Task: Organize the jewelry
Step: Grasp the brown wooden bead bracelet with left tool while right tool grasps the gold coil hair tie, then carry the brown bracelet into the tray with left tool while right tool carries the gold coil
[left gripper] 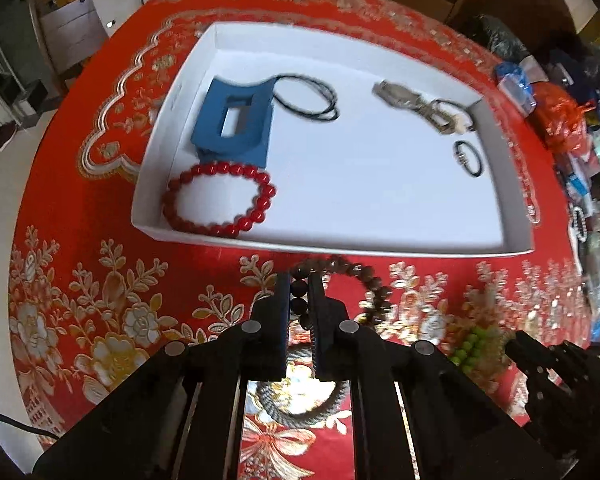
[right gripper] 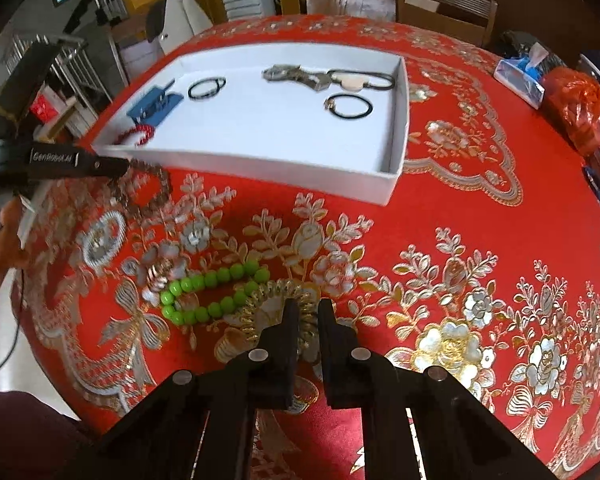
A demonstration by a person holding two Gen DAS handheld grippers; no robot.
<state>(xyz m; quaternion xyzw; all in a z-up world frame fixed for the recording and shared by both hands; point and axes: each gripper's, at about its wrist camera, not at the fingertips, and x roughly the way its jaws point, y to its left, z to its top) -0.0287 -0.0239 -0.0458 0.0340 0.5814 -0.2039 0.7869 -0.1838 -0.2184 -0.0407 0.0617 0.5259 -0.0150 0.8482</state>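
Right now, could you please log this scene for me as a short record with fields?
surface: red cloth
tray: white, holds red bracelet, blue holder, cords, watch
left gripper: shut on dark bead bracelet, near the tray's front wall
right gripper: shut on gold coil band
loose: green bracelet beside the coil band

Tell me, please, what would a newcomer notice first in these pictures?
First, the red tablecloth with gold flowers, and the white tray on it holding a red bead bracelet and a blue block. Nearer, the left hand-held gripper pinches a dark bead bracelet, while green beads lie beside the right hand-held gripper.
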